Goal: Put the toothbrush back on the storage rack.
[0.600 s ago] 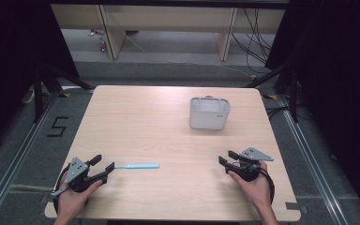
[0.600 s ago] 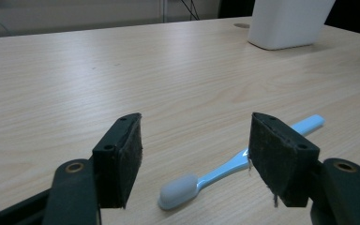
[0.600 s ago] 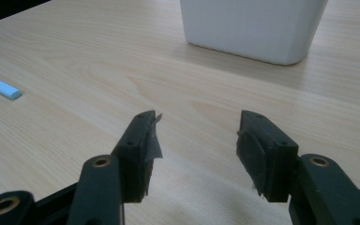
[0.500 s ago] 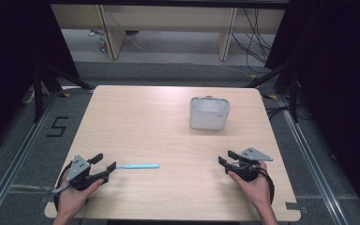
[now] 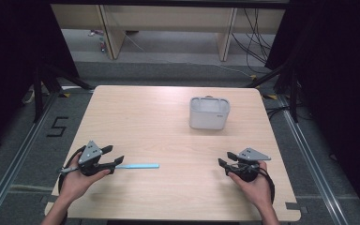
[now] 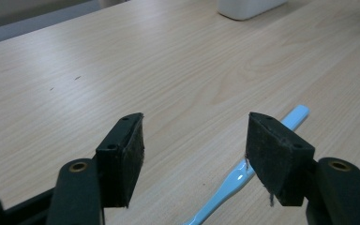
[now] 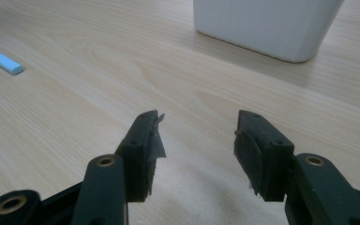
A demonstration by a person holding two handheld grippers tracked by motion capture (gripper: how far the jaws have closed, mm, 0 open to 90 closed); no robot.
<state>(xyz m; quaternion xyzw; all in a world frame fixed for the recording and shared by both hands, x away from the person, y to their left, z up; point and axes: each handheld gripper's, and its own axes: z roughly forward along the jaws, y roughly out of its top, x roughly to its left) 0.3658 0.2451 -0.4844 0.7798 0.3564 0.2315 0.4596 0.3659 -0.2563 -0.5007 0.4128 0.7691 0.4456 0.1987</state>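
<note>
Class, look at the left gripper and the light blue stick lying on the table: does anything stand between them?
Nothing visible does. The left gripper is open, and the blue stick lies on bare table right beside one of its fingers.

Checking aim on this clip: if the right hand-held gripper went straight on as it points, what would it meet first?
Probably the white container: it sits ahead of the open right hand-held gripper, slightly right of centre, with bare table between. Depth is unclear, so it could pass just left of it.
</note>
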